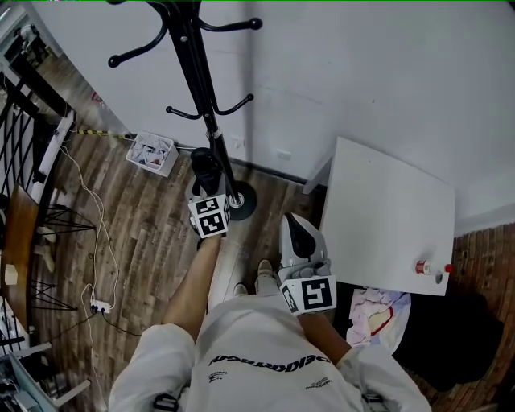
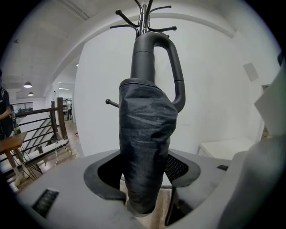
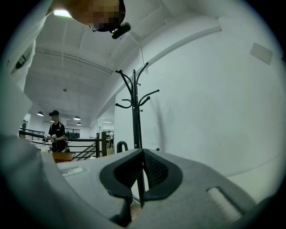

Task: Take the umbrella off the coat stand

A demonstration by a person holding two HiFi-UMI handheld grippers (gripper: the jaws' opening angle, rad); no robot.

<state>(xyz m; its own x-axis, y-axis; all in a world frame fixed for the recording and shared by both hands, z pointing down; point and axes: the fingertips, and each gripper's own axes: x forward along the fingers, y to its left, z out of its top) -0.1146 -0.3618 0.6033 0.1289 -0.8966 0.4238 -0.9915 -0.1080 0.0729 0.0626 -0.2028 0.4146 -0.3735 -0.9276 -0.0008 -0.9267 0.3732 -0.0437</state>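
Observation:
The black coat stand [image 1: 195,72] rises against the white wall, with its round base [image 1: 244,201] on the wood floor. My left gripper [image 1: 208,191] is beside the pole, shut on a folded black umbrella [image 1: 204,165]. In the left gripper view the umbrella [image 2: 145,134] stands upright in its sleeve between the jaws. Its hooked handle [image 2: 172,58] is on top, in front of the stand's hooks [image 2: 143,13]; no hook shows through the handle. My right gripper [image 1: 296,229] hangs to the right, shut and empty [image 3: 142,172], facing the stand [image 3: 135,116].
A white table [image 1: 386,217] stands at the right with a small red-capped bottle [image 1: 430,267] near its edge. A white box [image 1: 153,153] sits on the floor left of the stand. A cable and power strip [image 1: 98,306] lie beside a black railing [image 1: 24,121]. A person [image 3: 56,134] stands far off.

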